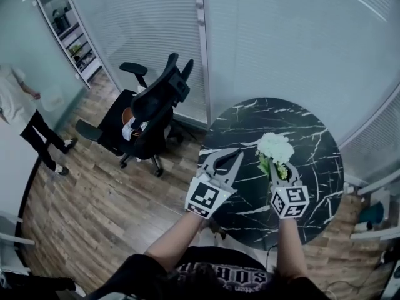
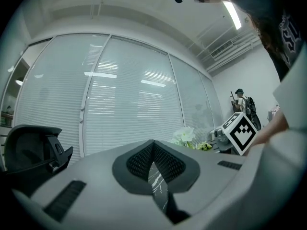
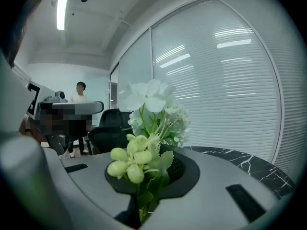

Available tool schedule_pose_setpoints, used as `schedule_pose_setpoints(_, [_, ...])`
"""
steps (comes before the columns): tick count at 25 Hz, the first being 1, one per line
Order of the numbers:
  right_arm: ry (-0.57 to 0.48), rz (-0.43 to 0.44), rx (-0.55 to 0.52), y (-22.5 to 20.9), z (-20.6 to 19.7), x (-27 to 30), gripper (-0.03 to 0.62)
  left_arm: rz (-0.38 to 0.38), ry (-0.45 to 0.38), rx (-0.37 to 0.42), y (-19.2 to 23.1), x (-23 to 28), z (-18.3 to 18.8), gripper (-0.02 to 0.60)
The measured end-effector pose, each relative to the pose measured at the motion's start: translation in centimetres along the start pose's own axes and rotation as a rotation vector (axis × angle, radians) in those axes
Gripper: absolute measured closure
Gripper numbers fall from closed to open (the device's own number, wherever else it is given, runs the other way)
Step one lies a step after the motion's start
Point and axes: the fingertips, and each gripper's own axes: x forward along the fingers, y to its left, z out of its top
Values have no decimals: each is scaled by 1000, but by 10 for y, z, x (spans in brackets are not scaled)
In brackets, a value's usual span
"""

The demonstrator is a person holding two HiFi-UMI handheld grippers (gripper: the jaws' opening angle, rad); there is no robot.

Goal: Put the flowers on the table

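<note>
Black marble with white veining makes up the round table [image 1: 300, 124], and both grippers are hovering over its near half. The right gripper [image 1: 273, 167] is clamping its jaws nearly together on the green stems of the flowers [image 1: 275, 147]; in the right gripper view the stems are sitting pinched low between the pads [image 3: 180, 166], and the pale green buds and white blooms are rising clear of them. The left gripper [image 1: 226, 158] is holding nothing: its jaws are meeting at the tips, with only a sliver of marble showing through behind them.

The bunch is running lengthwise along the right gripper's jaws, stems toward the person and blooms pointing away, toward the blind-covered glass wall [image 1: 281, 36]. It is sitting over the middle of the table; whether it is touching the top cannot be told.

Open marble is showing on every side of the bunch. The table's far edge is lying close to the glass wall. A black office chair [image 1: 150, 111] is standing on the wooden floor [image 1: 94, 205] to the left, apart from the table, and a person [image 1: 25, 117] is standing well beyond it.
</note>
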Motion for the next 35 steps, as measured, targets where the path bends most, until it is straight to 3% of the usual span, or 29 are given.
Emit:
schedule_pose_setpoints(10, [121, 36, 47, -37, -51, 80, 536, 26, 17, 2, 20, 42, -16, 584])
schedule_pose_setpoints(22, [329, 44, 120, -58, -128, 134, 520, 48, 70, -29, 30, 61, -40, 584])
schedule_pose_setpoints(28, [392, 52, 132, -58, -147, 141, 449, 53, 85, -35, 29, 57, -48, 584])
schedule_pose_setpoints(35, [420, 44, 124, -56, -153, 139, 313, 59, 88, -39, 30, 51, -49, 584])
